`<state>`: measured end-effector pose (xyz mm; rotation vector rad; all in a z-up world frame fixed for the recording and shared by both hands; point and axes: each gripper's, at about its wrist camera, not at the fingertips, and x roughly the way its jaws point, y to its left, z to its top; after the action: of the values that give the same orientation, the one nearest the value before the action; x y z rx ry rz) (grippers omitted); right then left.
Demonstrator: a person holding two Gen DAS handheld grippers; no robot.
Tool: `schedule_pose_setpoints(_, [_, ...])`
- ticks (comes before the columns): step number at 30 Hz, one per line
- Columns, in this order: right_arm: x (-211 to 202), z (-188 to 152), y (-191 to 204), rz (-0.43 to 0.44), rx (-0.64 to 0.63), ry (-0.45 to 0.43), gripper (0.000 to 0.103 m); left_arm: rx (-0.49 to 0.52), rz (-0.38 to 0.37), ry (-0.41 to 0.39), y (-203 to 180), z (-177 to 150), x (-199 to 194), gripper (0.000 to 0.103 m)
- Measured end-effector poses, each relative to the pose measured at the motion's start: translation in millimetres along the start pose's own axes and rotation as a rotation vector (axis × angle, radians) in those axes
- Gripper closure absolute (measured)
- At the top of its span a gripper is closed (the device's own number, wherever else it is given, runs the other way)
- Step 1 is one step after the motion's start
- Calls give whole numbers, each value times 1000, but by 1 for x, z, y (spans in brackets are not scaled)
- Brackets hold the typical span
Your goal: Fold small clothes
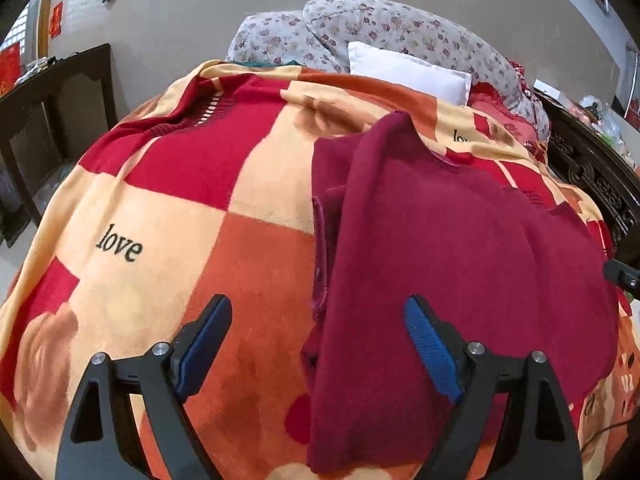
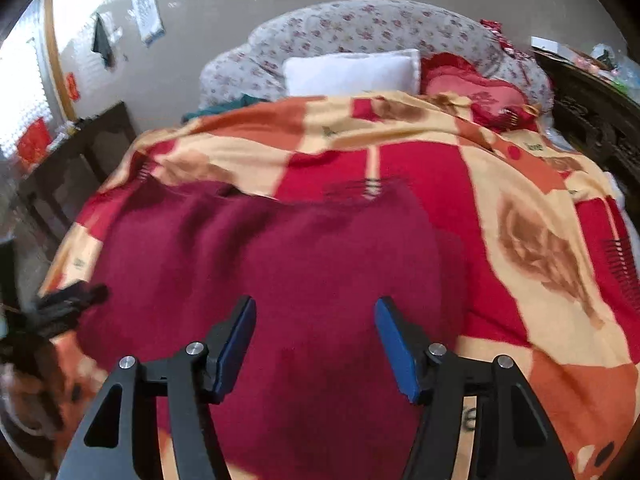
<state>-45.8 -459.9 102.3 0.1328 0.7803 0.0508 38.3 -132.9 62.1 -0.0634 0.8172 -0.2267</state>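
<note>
A dark maroon fleece top (image 1: 460,248) lies spread on a checked red, orange and cream blanket (image 1: 168,216). Its left side is folded inward in a long flap, and a strip of purple trim shows along that edge. My left gripper (image 1: 318,308) hovers open above the garment's near left edge, with nothing pressed between its blue pads. In the right wrist view the same top (image 2: 280,248) fills the middle. My right gripper (image 2: 316,304) is open over its near part, its pads apart from the cloth. This view is motion-blurred.
A white pillow (image 1: 408,70) and a floral quilt (image 1: 360,20) lie at the head of the bed. Dark wooden furniture (image 1: 52,120) stands to the left, and a carved dark wooden frame (image 1: 592,176) runs along the right. A red cushion (image 2: 472,92) sits beside the pillow.
</note>
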Motion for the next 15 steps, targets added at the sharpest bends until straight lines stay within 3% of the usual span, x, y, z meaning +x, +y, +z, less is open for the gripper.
schedule_pose_setpoints(5, [0, 5, 33, 84, -13, 13, 36, -16, -17, 6, 3, 0, 0, 16])
schedule_pose_setpoints(15, [39, 23, 94, 164, -60, 40, 36, -26, -40, 19, 7, -8, 5, 15])
